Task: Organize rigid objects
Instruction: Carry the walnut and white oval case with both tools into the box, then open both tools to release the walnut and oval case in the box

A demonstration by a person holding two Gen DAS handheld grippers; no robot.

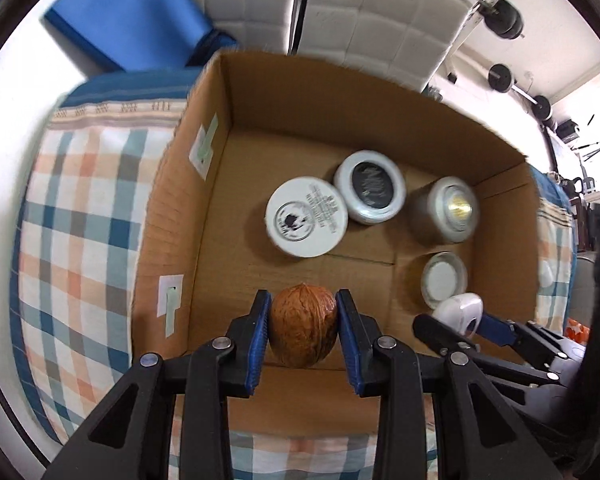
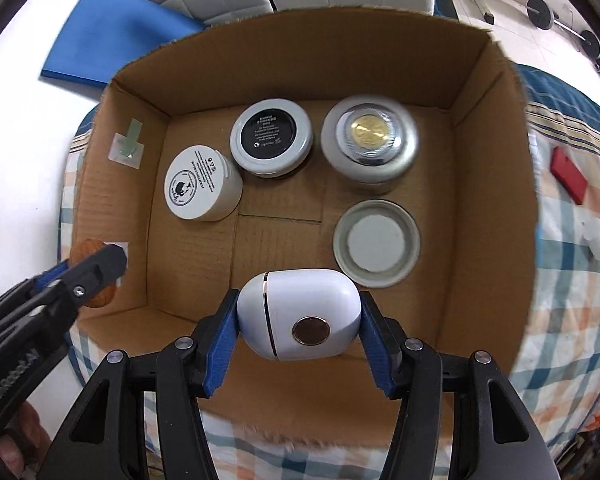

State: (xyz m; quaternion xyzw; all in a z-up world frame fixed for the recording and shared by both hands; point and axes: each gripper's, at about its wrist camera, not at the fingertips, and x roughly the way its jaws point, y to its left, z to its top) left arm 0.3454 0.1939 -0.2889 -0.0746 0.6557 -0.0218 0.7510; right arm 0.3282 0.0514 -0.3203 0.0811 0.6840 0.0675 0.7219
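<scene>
Your left gripper (image 1: 303, 322) pinches a walnut (image 1: 303, 325) over the cardboard box's (image 1: 324, 100) near-left corner. Your right gripper (image 2: 298, 322) clamps a white oval case (image 2: 298, 314) above the box's near edge; four round jars, probably cosmetic, sit deeper inside.

Bright daylight, fisheye edge warping, slight blur

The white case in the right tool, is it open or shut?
Shut: the white case shows only a thin seam, with no gap between its two halves.
</scene>
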